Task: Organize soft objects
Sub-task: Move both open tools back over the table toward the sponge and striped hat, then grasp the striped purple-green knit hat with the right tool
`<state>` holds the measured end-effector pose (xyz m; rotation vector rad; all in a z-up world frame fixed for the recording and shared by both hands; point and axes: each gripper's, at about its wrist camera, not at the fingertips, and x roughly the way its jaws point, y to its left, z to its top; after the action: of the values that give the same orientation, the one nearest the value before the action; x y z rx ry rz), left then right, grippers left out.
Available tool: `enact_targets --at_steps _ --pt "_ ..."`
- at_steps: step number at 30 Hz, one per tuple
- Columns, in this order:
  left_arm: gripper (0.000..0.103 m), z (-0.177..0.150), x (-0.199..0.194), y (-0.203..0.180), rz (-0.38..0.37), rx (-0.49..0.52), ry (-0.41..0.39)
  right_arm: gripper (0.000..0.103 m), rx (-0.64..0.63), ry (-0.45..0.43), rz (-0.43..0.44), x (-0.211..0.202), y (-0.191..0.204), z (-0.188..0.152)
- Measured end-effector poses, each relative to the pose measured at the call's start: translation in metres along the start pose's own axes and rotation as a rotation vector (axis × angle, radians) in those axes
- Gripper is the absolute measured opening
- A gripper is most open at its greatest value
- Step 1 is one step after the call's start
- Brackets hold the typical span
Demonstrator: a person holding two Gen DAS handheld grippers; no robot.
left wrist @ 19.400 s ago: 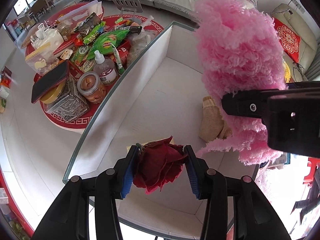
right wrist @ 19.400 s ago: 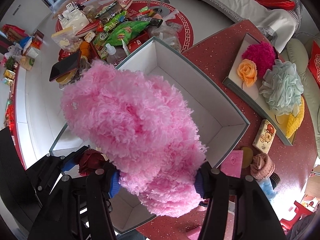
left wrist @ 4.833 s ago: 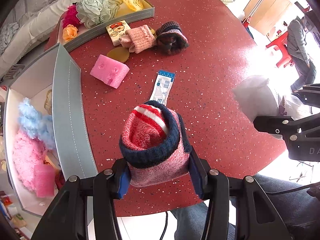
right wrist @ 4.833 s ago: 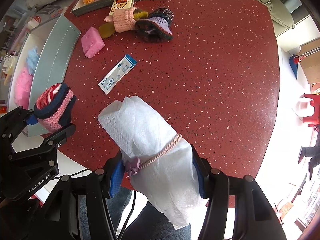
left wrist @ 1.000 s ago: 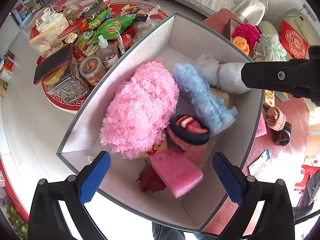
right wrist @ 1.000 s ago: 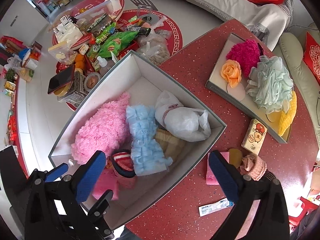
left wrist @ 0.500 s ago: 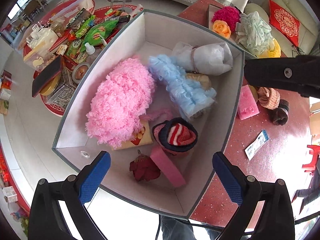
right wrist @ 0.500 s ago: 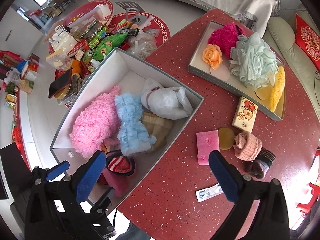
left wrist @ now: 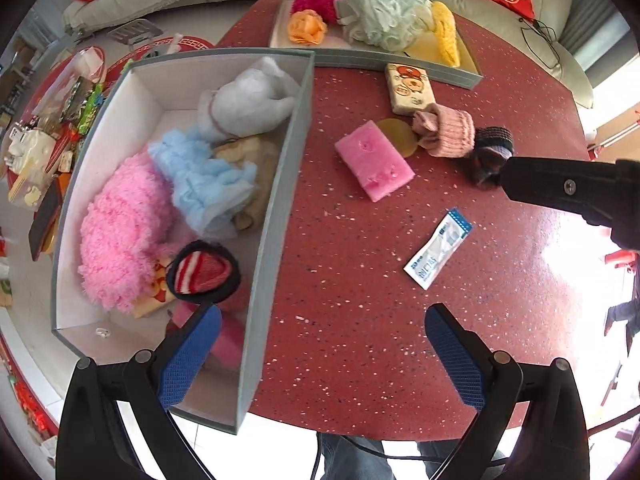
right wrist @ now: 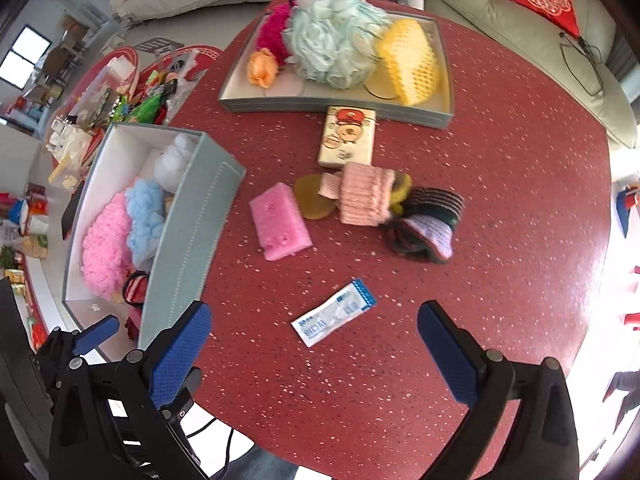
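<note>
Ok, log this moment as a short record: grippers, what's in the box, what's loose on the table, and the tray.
left gripper: open, empty, above the box's near wall and the table
right gripper: open, empty, above the sachet
box: pink fluffy item, blue fluffy item, white bundle, striped hat
table: pink sponge, pink knit, dark knit, cartoon packet, sachet
tray: orange flower, magenta puff, green pouf, yellow net
</note>
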<state>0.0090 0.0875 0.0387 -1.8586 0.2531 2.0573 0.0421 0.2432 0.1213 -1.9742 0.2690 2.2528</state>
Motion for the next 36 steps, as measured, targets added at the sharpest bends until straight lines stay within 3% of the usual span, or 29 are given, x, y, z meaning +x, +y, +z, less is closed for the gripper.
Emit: enact_targets --at_steps 8,15,22,36 --pt "0.102 -0.002 0.034 -0.058 -0.026 0.068 0.085 0.103 0.150 0.023 -0.031 0.004 -0.079 -0.035" --pt "0.102 0.011 0.065 -0.088 0.053 0.155 0.082 0.103 0.251 0.073 -0.027 0.022 -0.131 -0.063" --pt "0.102 0.063 0.089 -0.065 -0.005 -0.092 0.105 0.103 0.299 0.089 -0.019 0.042 -0.152 -0.069" --pt "0.102 0.110 0.112 -0.020 -0.080 -0.458 0.061 0.103 0.357 0.005 0.100 0.074 -0.156 0.021"
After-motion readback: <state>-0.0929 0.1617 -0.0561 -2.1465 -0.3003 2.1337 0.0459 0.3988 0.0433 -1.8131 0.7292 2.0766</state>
